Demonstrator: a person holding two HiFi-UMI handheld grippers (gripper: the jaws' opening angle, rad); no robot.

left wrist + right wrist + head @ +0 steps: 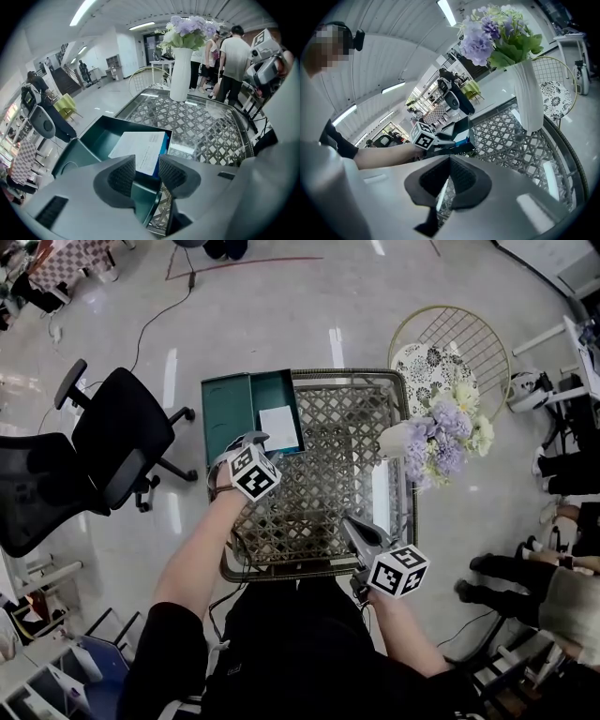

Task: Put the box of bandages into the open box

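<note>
the teal open box (225, 407) sits at the far left corner of the table (328, 484), with the box of bandages (278, 427) lying flat inside it. the left gripper (255, 439) hovers at the box's near edge, jaws apart, gripping nothing. farther right, the right gripper (349, 521) has its jaws closed and empty.

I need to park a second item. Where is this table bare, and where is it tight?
Bare: the middle of the lattice table, between the teal open box and the white vase, down to the near edge by the right gripper. Tight: the far left corner, where the left gripper hangs close to the bandage box inside it.
</note>
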